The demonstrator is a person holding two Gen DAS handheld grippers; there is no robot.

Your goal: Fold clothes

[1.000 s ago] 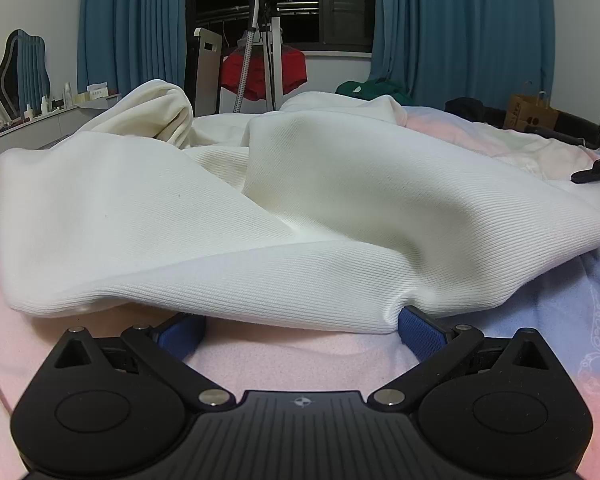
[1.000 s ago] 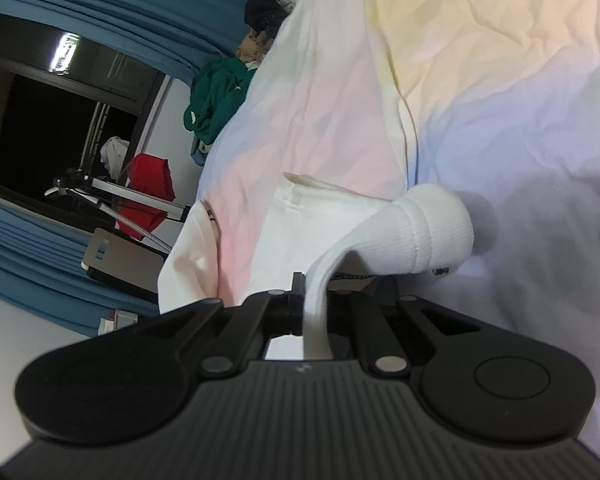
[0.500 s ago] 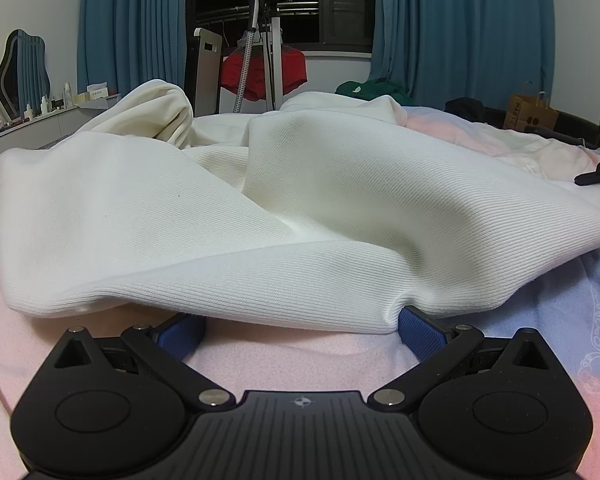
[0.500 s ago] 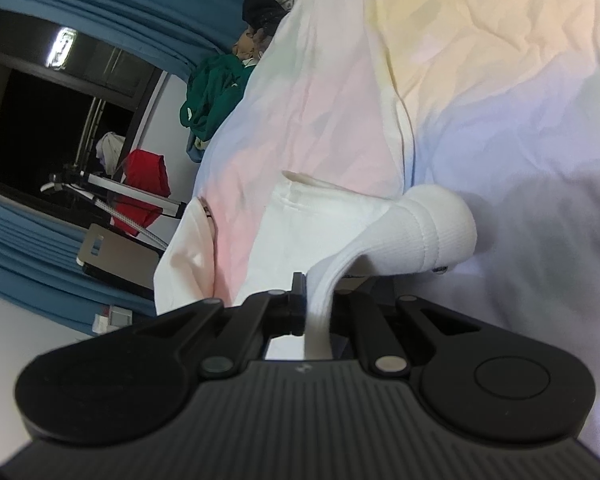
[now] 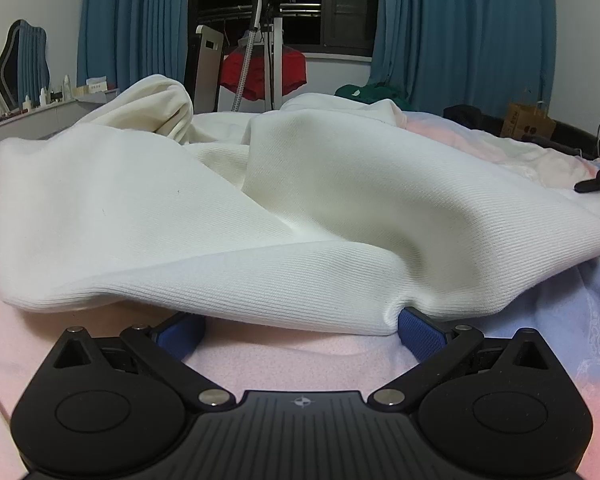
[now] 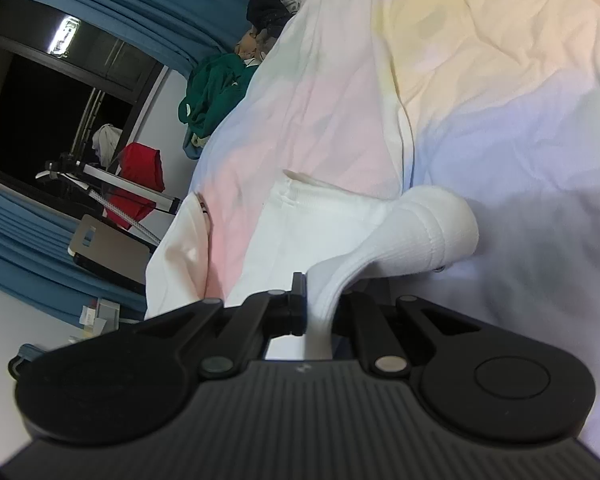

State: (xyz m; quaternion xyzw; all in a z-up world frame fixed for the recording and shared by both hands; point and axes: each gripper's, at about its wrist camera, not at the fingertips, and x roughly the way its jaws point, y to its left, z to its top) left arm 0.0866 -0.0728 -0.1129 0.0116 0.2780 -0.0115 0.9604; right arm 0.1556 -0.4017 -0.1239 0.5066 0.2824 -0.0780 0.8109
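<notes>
With the right gripper (image 6: 320, 300) clamped on the white garment's (image 5: 300, 208) ribbed cuff (image 6: 428, 232), apparently, slide the wide-open left gripper (image 5: 300, 320) under the hem before closing.

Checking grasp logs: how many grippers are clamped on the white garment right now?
1. The right gripper is shut on the ribbed cuff of the white garment. The left gripper is open, its blue pads tucked under the hem on the bedsheet.
</notes>
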